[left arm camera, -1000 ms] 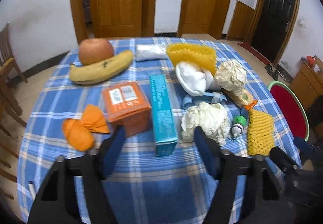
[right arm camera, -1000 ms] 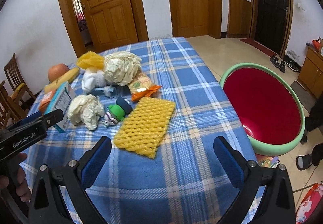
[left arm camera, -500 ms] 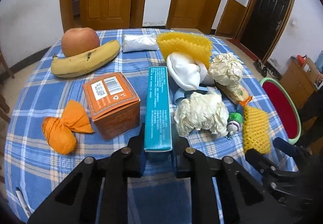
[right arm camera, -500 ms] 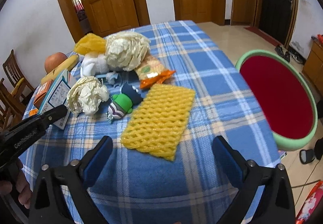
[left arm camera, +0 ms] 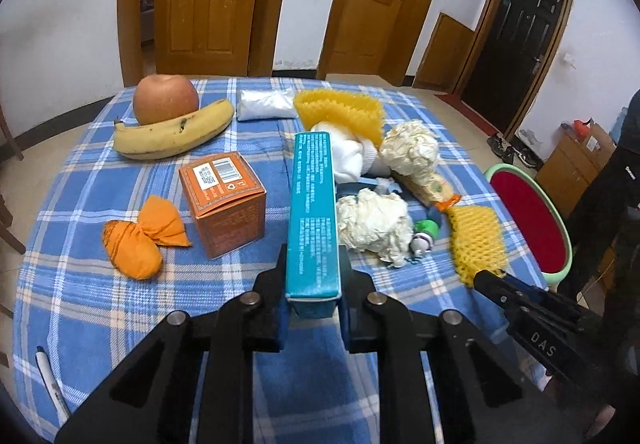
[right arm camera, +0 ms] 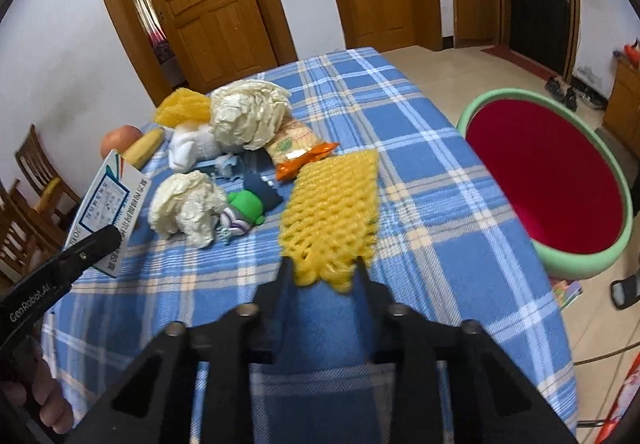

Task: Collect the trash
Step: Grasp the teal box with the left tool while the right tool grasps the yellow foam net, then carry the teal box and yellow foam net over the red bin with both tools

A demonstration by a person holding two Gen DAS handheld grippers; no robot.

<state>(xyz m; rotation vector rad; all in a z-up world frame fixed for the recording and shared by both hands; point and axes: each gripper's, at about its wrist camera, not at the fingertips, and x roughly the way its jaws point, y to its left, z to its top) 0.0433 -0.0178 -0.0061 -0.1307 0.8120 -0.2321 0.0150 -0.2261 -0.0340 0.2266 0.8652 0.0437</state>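
My left gripper [left arm camera: 313,276] is shut on the near end of a long teal box [left arm camera: 313,212], which is tilted up off the blue plaid table [left arm camera: 120,304]; the box also shows in the right wrist view [right arm camera: 106,212]. My right gripper [right arm camera: 322,272] is shut on the near edge of a yellow foam net [right arm camera: 332,212], seen in the left wrist view too [left arm camera: 476,240]. A red basin with a green rim [right arm camera: 548,180] stands off the table's right edge.
On the table lie crumpled paper balls [left arm camera: 374,220], a white sock [left arm camera: 352,156], a snack wrapper [right arm camera: 298,140], a green toy [right arm camera: 244,210], an orange box [left arm camera: 224,200], orange cloth [left arm camera: 140,236], a second yellow net [left arm camera: 340,112], a banana [left arm camera: 172,136], an apple [left arm camera: 166,98].
Both grippers went from open to shut: the left closed on the teal box and raised its end, the right moved forward and closed on the yellow net.
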